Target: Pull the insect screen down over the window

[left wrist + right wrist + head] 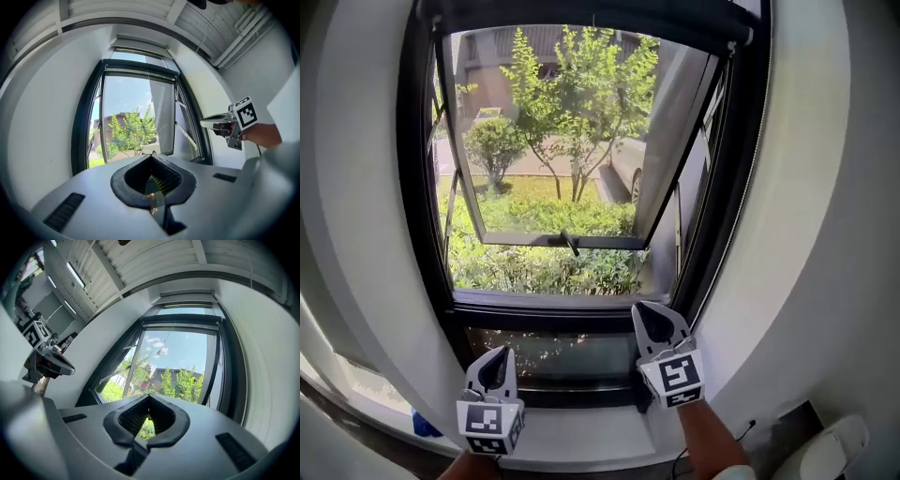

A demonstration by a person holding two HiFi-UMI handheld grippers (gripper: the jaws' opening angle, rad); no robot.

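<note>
The insect screen is not down yet. It sits rolled up in the long dark bar (581,13) across the very top of the black-framed window (417,187). In the right gripper view a thin string with a small knob (161,350) hangs from that bar, in front of the sky. Below it the glass pane (558,240) is tipped open to the outside, and I can see green bushes and small trees.

My left gripper (495,364) is low by the sill. My right gripper (654,321) is a bit higher, near the bottom right corner. Both have their jaws closed tight, with nothing between them.

I think the step now is to reach up. To do it well, I would open the jaws of one gripper first, lift it to the knob, pinch it firmly, then pull straight down and slowly so the screen does not go crooked.

I can read no words anywhere. The gripper cubes only show black and white squares
</note>
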